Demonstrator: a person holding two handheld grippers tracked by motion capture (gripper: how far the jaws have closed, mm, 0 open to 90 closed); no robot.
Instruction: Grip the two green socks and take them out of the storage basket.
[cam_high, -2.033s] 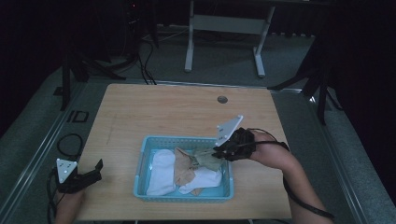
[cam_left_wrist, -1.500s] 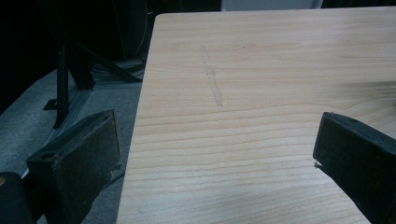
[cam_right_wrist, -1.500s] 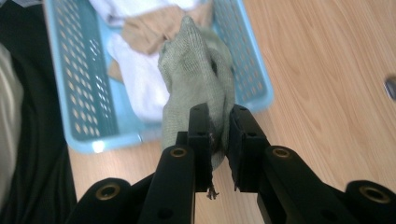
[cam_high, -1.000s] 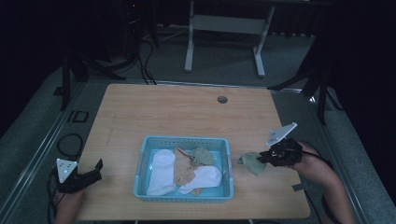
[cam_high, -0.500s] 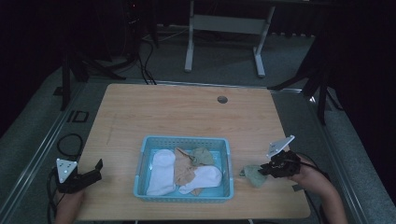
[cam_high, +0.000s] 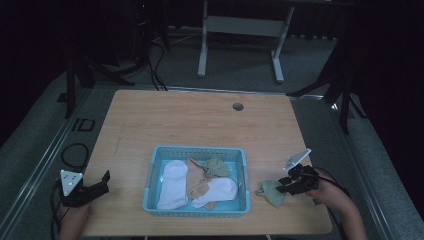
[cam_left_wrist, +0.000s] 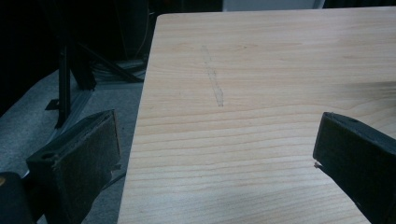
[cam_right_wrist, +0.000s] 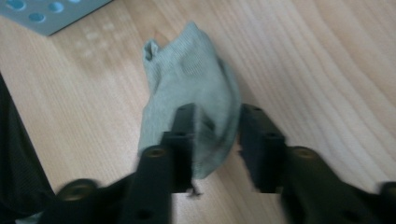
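Green sock (cam_high: 270, 192) lies on the table (cam_high: 200, 120), just right of the blue basket (cam_high: 197, 152) — near edge. Right gripper (cam_high: 286, 187): jaws have just been opening, part-open, the sock between them, pads seemingly off it. Left gripper (cam_high: 102, 181) — wide open, empty, at the near-left edge.
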